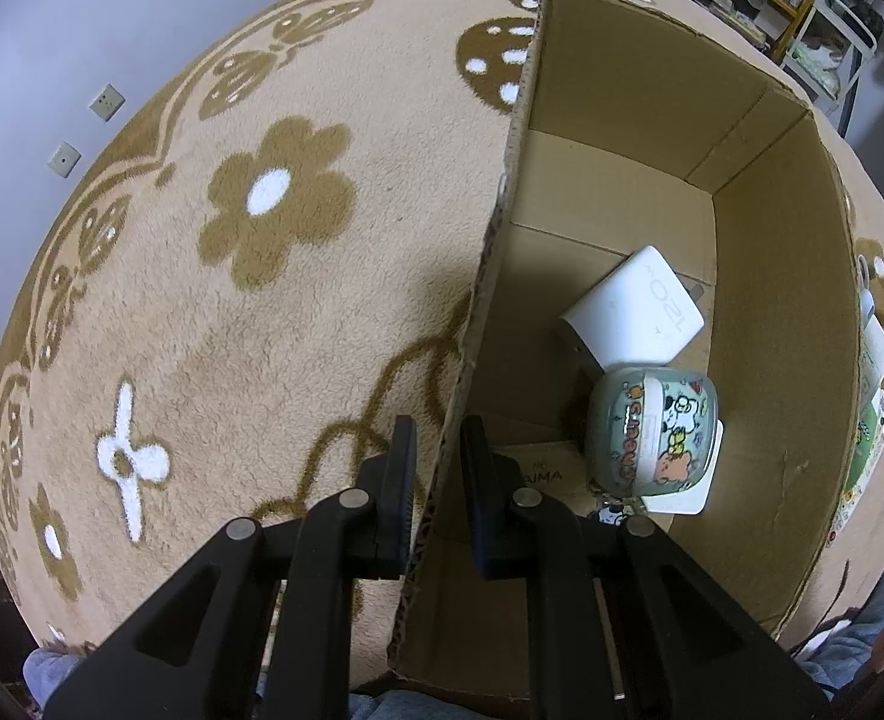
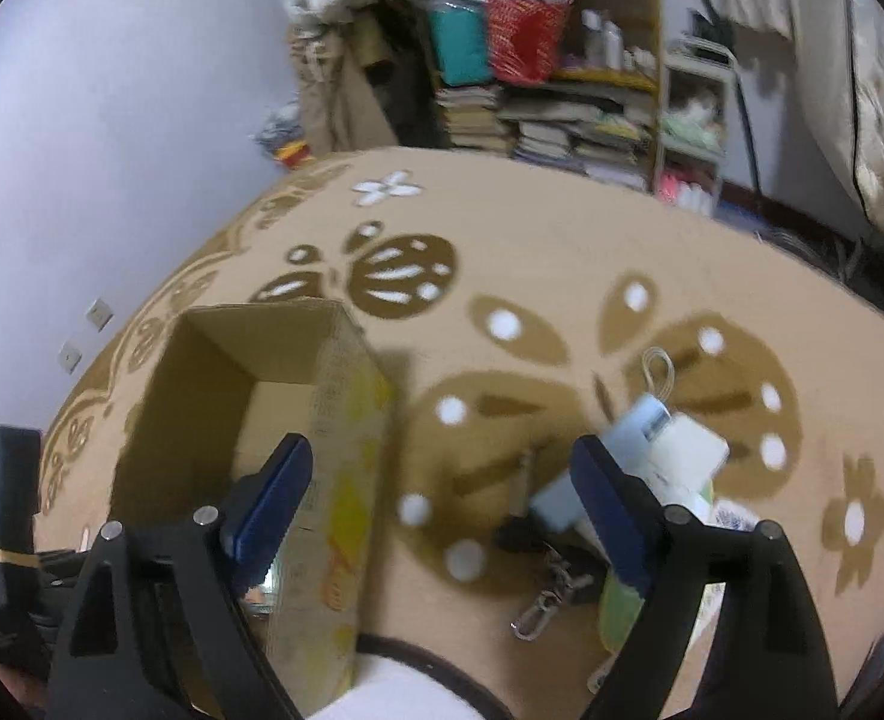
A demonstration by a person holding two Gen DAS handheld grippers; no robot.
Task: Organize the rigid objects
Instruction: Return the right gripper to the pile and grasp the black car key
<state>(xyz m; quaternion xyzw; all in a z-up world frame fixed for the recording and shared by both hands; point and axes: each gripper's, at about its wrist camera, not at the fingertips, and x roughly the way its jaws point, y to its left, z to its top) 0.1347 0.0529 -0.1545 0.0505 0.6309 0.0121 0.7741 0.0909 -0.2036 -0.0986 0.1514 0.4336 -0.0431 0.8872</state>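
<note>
Left hand-held gripper (image 1: 436,456) clamped narrow on the cardboard box (image 1: 778,312) wall. Inside, ahead and right: white charger (image 1: 634,312) touching a cartoon-printed case (image 1: 652,432). Right hand-held gripper (image 2: 442,480) spread wide, empty, over the carpet (image 2: 532,240); power bank (image 2: 652,438) just beside its right finger.

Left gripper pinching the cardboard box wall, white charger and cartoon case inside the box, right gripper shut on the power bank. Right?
Not quite. The right gripper is open and holds nothing; the right wrist view shows its jaws spread wide, with the pale blue power bank lying on the beige carpet beyond. The rest stands: the left gripper straddles the brown cardboard box wall, and the white charger block and cartoon-printed case lie inside.
</note>
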